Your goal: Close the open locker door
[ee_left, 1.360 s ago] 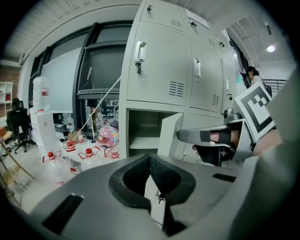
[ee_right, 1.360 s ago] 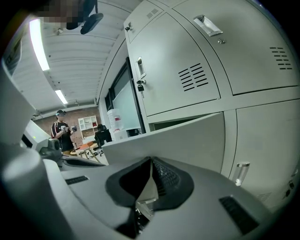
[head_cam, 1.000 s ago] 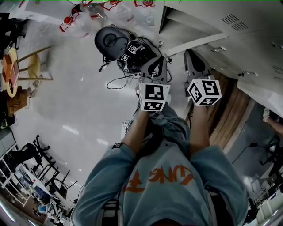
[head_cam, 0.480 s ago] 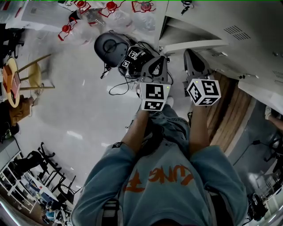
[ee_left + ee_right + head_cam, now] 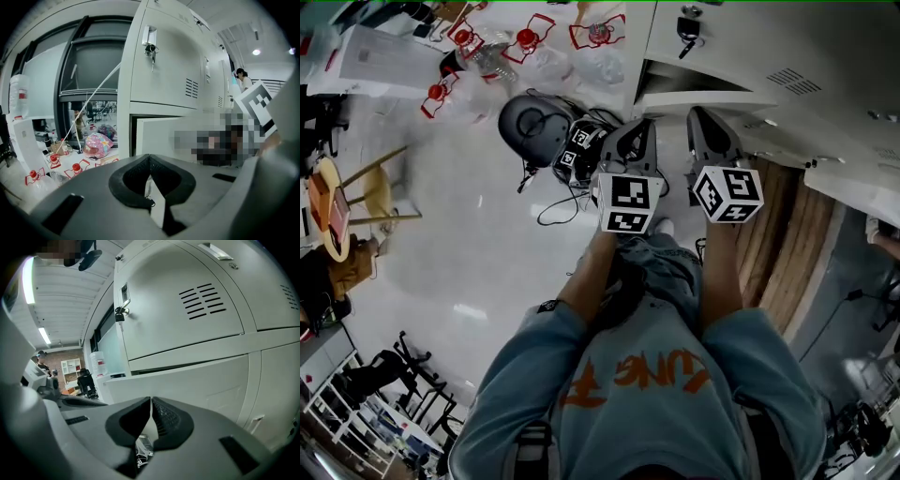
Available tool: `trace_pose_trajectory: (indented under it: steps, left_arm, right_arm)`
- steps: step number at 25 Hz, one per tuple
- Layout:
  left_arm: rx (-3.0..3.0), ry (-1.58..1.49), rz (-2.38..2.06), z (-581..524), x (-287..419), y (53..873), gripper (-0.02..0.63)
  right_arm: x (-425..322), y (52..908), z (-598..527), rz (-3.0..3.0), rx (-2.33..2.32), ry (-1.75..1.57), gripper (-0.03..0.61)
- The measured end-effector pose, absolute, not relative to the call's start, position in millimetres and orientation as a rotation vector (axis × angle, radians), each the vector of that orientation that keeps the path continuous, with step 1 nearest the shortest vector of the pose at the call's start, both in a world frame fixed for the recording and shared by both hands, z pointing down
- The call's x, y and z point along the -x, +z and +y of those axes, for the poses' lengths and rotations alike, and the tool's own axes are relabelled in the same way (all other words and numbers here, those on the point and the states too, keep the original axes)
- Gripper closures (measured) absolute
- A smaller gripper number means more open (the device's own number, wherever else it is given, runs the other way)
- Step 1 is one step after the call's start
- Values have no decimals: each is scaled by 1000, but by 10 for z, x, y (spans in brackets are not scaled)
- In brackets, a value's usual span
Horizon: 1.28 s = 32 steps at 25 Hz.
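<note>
The grey lockers (image 5: 787,56) fill the upper right of the head view. One lower door (image 5: 705,97) stands ajar, swung out toward me. The left gripper view shows this open door (image 5: 187,138) edge-on just beyond the jaws, and in the right gripper view it is a pale panel (image 5: 187,380). My left gripper (image 5: 643,125) is shut and empty, pointing at the door's free edge. My right gripper (image 5: 700,112) is also shut and empty, beside it and close to the door's face. Neither visibly touches the door.
Keys hang from the lock of the upper door (image 5: 151,48). A round black device (image 5: 530,117) with tangled cables lies on the floor left of the grippers. Red-handled water bottles (image 5: 525,41) lie behind it. A stool (image 5: 358,192) stands far left. A wooden strip (image 5: 787,244) runs along the lockers.
My head view has tilted so the lockers and the bottles show more. Both grippers have edged slightly up toward the open door, still shut.
</note>
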<state>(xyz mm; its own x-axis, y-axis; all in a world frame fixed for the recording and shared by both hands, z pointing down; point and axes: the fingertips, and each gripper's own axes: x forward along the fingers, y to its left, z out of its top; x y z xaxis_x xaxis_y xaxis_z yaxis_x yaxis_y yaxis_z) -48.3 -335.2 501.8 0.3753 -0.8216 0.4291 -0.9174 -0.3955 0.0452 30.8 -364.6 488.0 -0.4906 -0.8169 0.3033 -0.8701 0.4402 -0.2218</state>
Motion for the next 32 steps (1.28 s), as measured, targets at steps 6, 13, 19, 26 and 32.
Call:
trace_pose_trajectory:
  steps: [6,13,19,26,32]
  left_arm:
    - [-2388,502,-1510,-3506,551,4973,592]
    - [-2418,475,-1490,-3700,578,4941,592]
    - [-2435,456,-1489,-3818,641,4888,592]
    - [-2414,420,-1524,-3869,796,4840,592]
    - [-2394,383,-1583,-3852,982,4706,592]
  right_arm:
    - [-301,4859,-3784,-2483,-1564,518,545]
    - [-373,4835,-3950,-2418,-1647,499,545]
    - [-405,4830,-4069,-2365,-1710,500,545]
    - [-436,4868,-4165,-2278,-1779,505,545]
    - [-412,4827,-4146,-2264,-1787,527,545]
